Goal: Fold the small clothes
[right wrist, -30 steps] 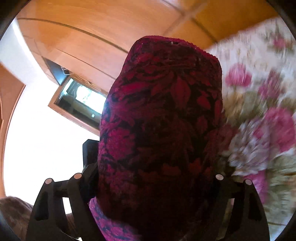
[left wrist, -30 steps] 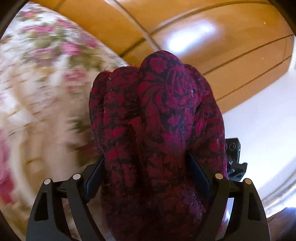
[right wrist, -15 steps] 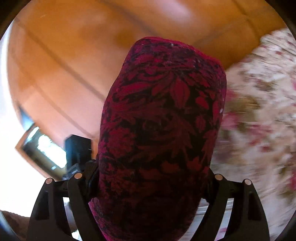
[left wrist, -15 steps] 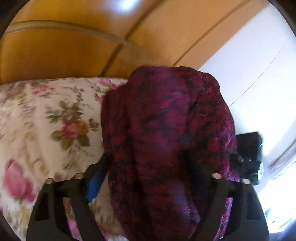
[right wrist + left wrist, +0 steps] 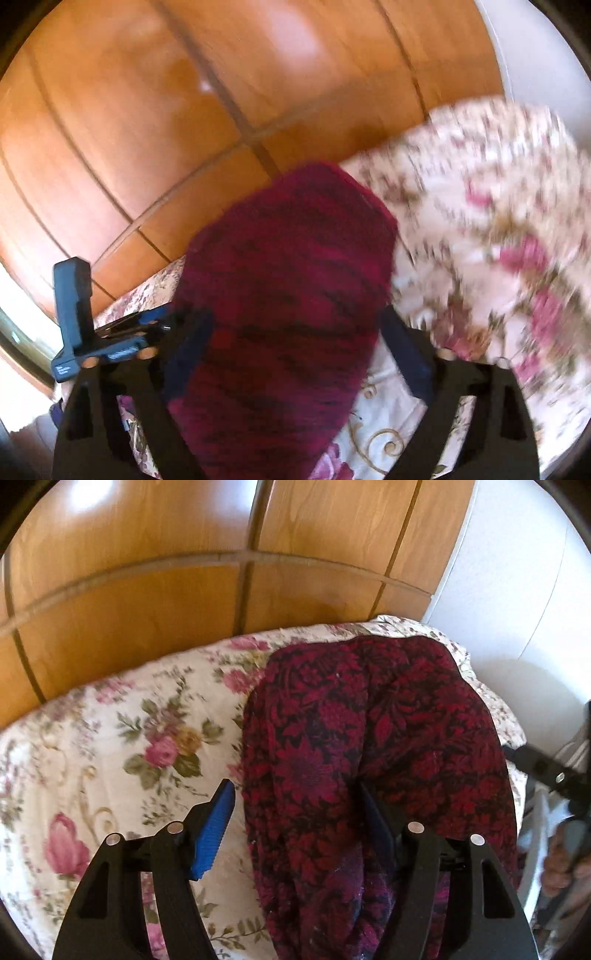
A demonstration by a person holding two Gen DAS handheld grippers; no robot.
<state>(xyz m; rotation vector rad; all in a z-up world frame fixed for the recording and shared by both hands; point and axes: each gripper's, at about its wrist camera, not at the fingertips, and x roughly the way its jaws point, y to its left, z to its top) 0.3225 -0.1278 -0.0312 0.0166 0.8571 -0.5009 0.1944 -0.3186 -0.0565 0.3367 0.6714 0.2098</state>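
A glossy wooden headboard (image 5: 155,602) stands behind a floral bedspread (image 5: 110,746). The left hand-held gripper (image 5: 295,812) points toward the headboard, jaws spread, the dark red patterned garment (image 5: 369,746) draped between and over its right finger. The right hand-held gripper (image 5: 295,343), tilted and blurred, also stands parted around the cloth.

The left hand-held gripper (image 5: 295,834) has black angular finger arms with triangular cut-outs and round silver pins at the joints; its finger pads (image 5: 215,825) are ribbed blue. The right hand-held gripper (image 5: 295,354), blurred, is built alike: black arms, copper-toned pins, dark blue pads (image 5: 406,354).
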